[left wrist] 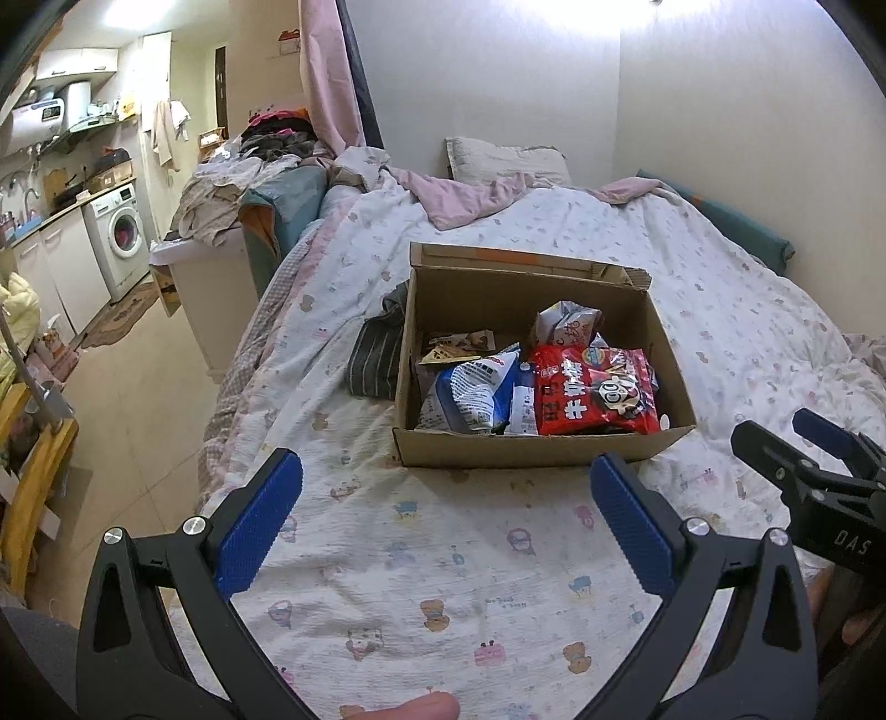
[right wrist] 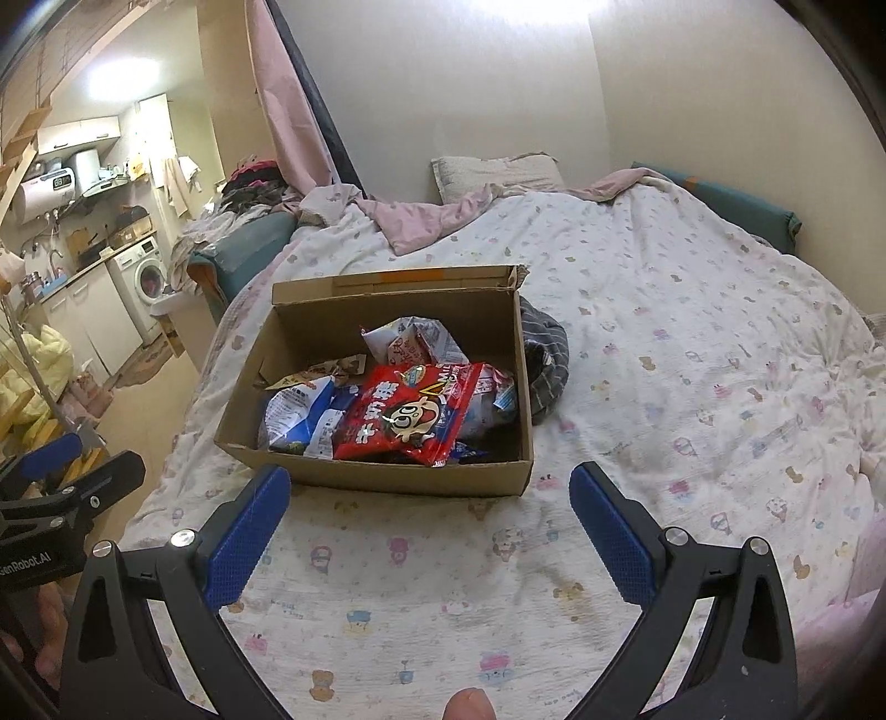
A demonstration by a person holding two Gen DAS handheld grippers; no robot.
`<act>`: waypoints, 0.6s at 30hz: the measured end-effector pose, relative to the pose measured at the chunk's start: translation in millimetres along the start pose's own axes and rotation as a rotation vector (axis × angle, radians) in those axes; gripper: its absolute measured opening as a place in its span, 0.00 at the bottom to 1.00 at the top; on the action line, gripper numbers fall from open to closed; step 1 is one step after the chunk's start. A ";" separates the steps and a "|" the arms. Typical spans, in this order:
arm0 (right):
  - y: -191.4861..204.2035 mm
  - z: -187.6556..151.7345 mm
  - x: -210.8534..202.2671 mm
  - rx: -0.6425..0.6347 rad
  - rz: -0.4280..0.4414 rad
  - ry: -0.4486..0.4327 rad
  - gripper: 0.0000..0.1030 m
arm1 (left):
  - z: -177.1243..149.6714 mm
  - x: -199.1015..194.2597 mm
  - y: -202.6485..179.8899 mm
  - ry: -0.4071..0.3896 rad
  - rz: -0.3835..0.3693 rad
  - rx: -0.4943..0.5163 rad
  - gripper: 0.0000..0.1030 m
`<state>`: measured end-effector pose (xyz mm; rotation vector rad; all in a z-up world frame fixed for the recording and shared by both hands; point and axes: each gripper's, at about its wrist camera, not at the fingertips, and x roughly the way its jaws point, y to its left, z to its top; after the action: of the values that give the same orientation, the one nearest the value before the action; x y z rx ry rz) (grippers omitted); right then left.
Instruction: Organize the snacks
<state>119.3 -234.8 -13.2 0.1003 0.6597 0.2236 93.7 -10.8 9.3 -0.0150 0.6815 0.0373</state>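
Wide-open gripper point(right wrist: 429, 490) over printed bedspread point(right wrist: 664, 343), kitchen point(right wrist: 111, 266) beyond.

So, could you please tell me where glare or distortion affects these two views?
Left wrist view: ceiling light blows out the wall top centre; fisheye bends the bed edges. Right wrist view: similar wall glare, red packet shines slightly, corners go dark.
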 end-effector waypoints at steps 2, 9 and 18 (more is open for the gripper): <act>-0.3 0.1 -0.2 0.002 0.002 -0.001 1.00 | 0.0 0.1 0.0 0.001 -0.001 -0.001 1.00; -0.4 0.0 0.0 0.000 0.001 -0.001 1.00 | 0.1 0.6 -0.6 0.001 -0.001 0.000 1.00; -0.8 0.3 0.3 0.001 -0.002 -0.001 1.00 | 0.4 0.7 -0.5 0.001 -0.001 0.000 1.00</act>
<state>119.8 -235.5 -13.3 0.1007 0.6591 0.2215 94.5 -11.3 9.2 -0.0151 0.6826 0.0359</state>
